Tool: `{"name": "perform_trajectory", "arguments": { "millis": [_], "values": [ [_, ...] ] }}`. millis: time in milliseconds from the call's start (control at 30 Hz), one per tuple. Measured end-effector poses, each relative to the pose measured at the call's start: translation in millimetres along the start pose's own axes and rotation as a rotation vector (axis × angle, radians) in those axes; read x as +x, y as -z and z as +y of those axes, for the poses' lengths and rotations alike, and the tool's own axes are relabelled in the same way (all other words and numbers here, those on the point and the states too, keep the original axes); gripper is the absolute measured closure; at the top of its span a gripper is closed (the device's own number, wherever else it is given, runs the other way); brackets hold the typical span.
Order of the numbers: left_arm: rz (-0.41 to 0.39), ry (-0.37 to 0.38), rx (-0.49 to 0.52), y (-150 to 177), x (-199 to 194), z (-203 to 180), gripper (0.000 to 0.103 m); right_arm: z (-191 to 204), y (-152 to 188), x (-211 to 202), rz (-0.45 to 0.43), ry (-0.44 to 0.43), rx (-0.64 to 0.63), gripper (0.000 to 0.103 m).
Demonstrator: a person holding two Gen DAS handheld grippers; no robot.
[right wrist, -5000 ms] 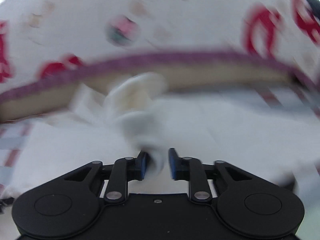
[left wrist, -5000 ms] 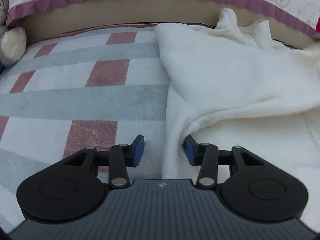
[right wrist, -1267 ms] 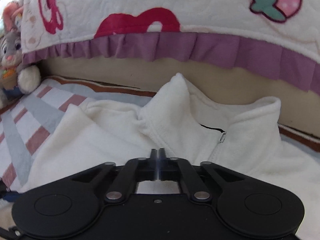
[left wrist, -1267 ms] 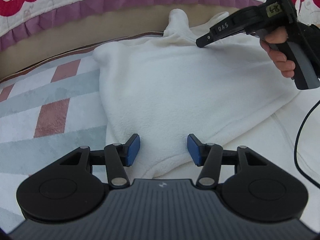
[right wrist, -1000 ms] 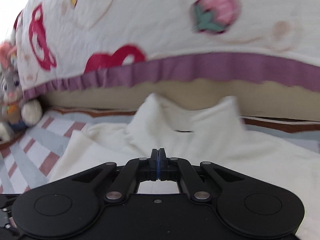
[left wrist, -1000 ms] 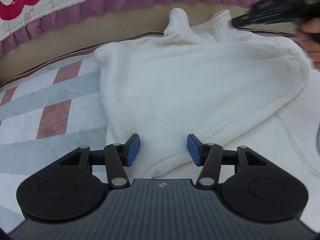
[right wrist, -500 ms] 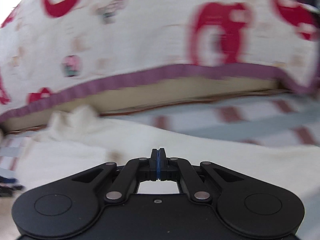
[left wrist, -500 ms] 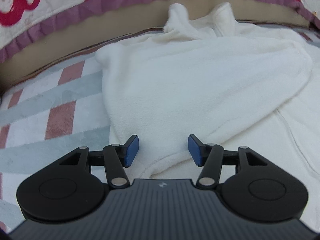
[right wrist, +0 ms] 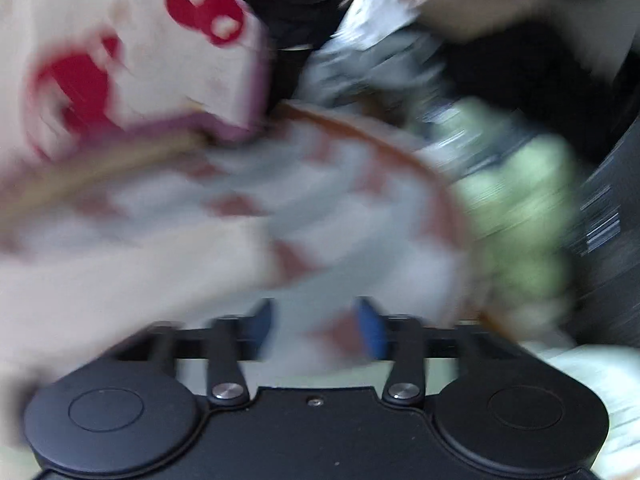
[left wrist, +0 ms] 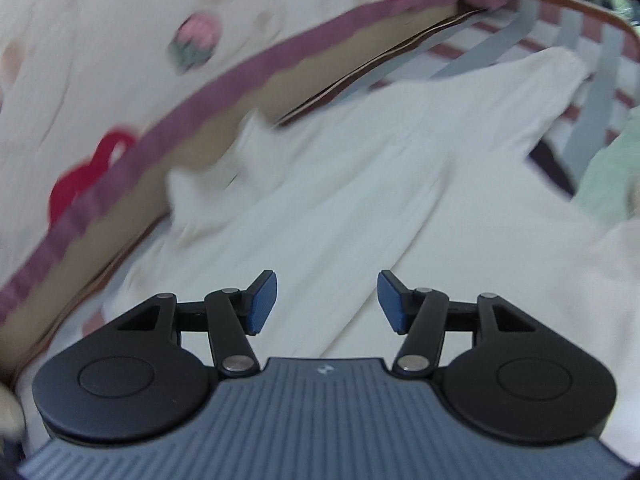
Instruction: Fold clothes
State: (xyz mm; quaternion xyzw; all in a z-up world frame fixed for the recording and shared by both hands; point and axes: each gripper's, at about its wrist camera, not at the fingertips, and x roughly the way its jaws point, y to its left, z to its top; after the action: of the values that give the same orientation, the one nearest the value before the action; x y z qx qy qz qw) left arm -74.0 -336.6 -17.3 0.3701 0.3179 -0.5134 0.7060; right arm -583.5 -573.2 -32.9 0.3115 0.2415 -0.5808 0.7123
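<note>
We are holding our left gripper (left wrist: 324, 300) about half open over the white fleece garment (left wrist: 360, 184), with nothing between its blue pads (left wrist: 262, 300). Our right gripper (right wrist: 316, 328) is blurred but its jaws have just been opening, and only the checked bed cover (right wrist: 320, 208) shows between them, no cloth. The garment is lying spread across the bed, its collar end close to the bed's far edge under the purple-trimmed quilt (left wrist: 100, 40), and its outstretched sleeve (left wrist: 532, 80) is reaching toward the far right corner. A pale green cloth (left wrist: 612, 168) is sitting at the right edge. We are judging that the right sleeve is the next fold: we should bring the right gripper to the sleeve's end, pinch only that layer, and carry it low across the body while the left gripper is steadying the near part.
</note>
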Motion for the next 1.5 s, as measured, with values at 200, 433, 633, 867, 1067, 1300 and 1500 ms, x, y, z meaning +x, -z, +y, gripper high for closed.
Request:
{"name": "perform_trajectory", "arguments": {
  "millis": [200, 433, 633, 867, 1067, 1300, 1500],
  "values": [
    [0.129, 0.102, 0.161, -61.0, 11.4, -65.2, 0.049, 22.3, -11.3, 54.1, 0.108, -0.357, 0.326, 0.036],
    [0.037, 0.117, 0.1, -80.8, 77.4, -129.1, 0.048, 26.9, -1.7, 124.3, 0.204, -0.311, 0.418, 0.036],
    [-0.09, 0.141, 0.164, -91.4, 146.3, -173.0, 0.048, 11.3, 20.1, 141.7, 0.245, -0.287, 0.459, 0.036],
    [-0.141, 0.235, -0.068, -95.6, 175.6, -167.6, 0.048, 2.2, 21.9, 162.9, 0.176, -0.244, 0.485, 0.036],
    [-0.103, 0.249, -0.098, -94.2, 195.4, -175.7, 0.048, 15.9, 9.2, 182.0, 0.056, -0.191, 0.401, 0.031],
    [-0.112, 0.239, -0.124, -85.5, 199.1, -188.7, 0.043, 28.9, -16.6, 169.9, -0.141, -0.126, 0.237, 0.093],
    [-0.119, 0.185, -0.071, -76.5, 189.7, -195.5, 0.043, 62.2, -38.8, 131.9, -0.229, -0.115, 0.103, 0.093]
  ]
}}
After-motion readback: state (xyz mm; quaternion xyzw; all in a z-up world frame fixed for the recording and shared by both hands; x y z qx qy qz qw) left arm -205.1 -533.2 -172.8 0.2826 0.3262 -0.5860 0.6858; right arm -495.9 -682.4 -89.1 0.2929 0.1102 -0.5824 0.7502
